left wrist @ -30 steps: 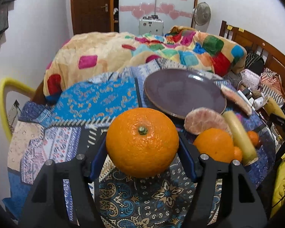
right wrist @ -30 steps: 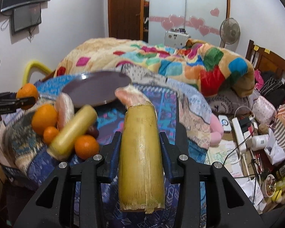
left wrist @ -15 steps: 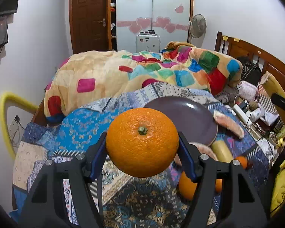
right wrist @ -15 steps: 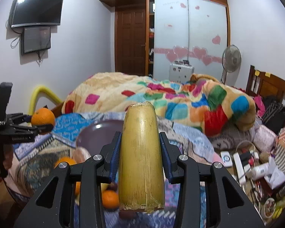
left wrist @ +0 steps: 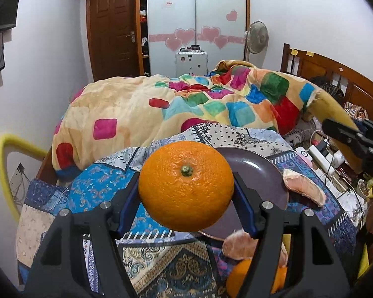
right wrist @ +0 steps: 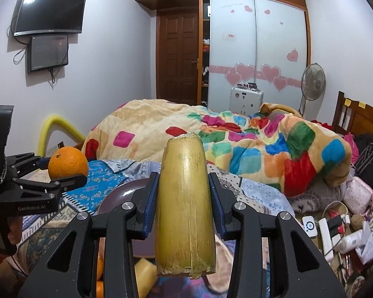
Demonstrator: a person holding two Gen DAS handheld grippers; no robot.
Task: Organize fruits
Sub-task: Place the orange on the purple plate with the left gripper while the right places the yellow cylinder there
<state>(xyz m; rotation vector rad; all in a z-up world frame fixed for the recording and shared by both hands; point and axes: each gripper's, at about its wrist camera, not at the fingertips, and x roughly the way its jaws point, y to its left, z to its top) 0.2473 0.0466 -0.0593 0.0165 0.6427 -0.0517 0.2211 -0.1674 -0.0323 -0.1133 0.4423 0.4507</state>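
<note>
My left gripper is shut on a large orange and holds it above the patterned cloth, in front of the dark purple plate. It also shows in the right wrist view at the left. My right gripper is shut on a yellow sugarcane piece, held upright above the plate. Peeled pomelo segments and more oranges lie on the cloth by the plate.
A bed with a colourful blanket lies behind the cloth-covered surface. A yellow chair back stands at the left. Clutter with power strips fills the floor at the right. A fan stands by the wardrobe.
Both grippers have risen and tilted up with their fruit still held. The plate and loose fruits have dropped lower in both views.
</note>
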